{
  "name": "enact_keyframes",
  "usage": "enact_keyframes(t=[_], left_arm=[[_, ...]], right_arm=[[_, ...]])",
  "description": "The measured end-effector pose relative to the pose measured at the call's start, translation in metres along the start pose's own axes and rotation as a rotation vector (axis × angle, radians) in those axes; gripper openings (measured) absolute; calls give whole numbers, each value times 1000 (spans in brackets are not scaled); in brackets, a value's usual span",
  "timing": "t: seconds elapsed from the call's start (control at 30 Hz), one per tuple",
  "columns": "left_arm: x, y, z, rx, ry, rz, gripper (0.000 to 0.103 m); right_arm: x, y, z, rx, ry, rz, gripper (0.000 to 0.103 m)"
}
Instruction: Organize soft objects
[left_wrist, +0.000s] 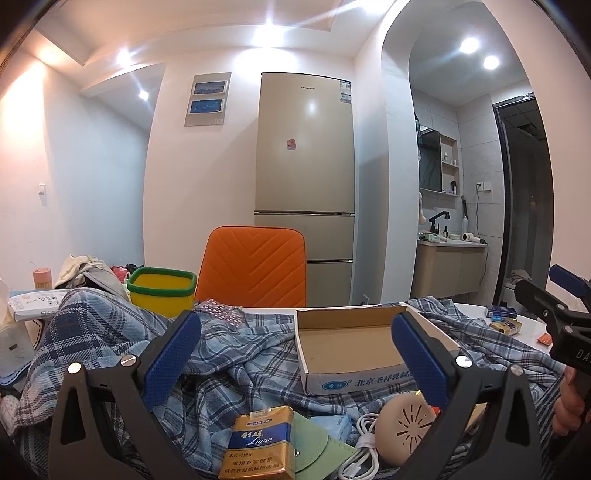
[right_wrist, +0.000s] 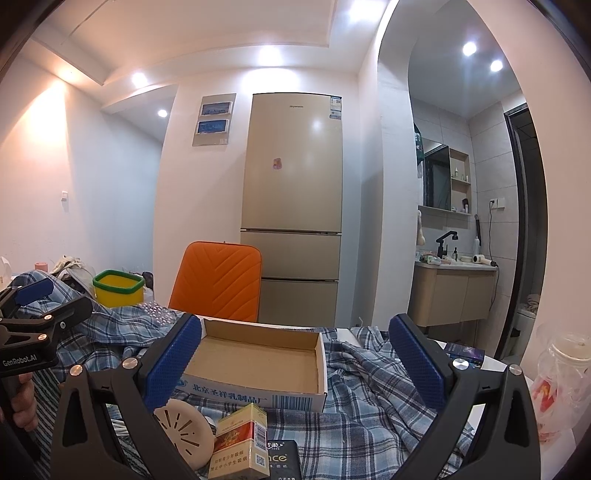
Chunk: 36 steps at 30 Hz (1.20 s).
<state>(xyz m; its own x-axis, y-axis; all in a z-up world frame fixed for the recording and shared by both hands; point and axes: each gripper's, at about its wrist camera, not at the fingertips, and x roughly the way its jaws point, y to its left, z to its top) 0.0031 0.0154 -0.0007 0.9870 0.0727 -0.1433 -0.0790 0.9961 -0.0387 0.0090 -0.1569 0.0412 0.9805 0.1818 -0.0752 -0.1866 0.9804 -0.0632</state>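
Observation:
A crumpled blue plaid cloth (left_wrist: 236, 354) covers the table; it also shows in the right wrist view (right_wrist: 369, 380). An empty open cardboard box (left_wrist: 354, 347) sits on it, also in the right wrist view (right_wrist: 258, 365). My left gripper (left_wrist: 295, 354) is open and empty above the cloth, with the box between its fingertips. My right gripper (right_wrist: 295, 358) is open and empty, facing the box. The right gripper shows at the left wrist view's right edge (left_wrist: 569, 295). The left gripper shows at the right wrist view's left edge (right_wrist: 33, 306).
Small items lie on the cloth in front: a yellow cigarette pack (left_wrist: 258, 443), a green pouch (left_wrist: 317, 443), a white cable (left_wrist: 362, 450), a round beige device (left_wrist: 406, 424), a red-gold pack (right_wrist: 240, 443). A yellow bin (left_wrist: 162, 291), an orange chair (left_wrist: 255, 266) and a fridge (left_wrist: 306, 166) stand behind.

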Motion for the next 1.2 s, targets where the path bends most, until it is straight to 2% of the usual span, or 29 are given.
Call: enact_keyframes(t=[1.2], left_arm=[[-3, -1, -1, 2, -21, 2, 103]], right_arm=[[0, 0, 1, 0, 3, 0, 103]])
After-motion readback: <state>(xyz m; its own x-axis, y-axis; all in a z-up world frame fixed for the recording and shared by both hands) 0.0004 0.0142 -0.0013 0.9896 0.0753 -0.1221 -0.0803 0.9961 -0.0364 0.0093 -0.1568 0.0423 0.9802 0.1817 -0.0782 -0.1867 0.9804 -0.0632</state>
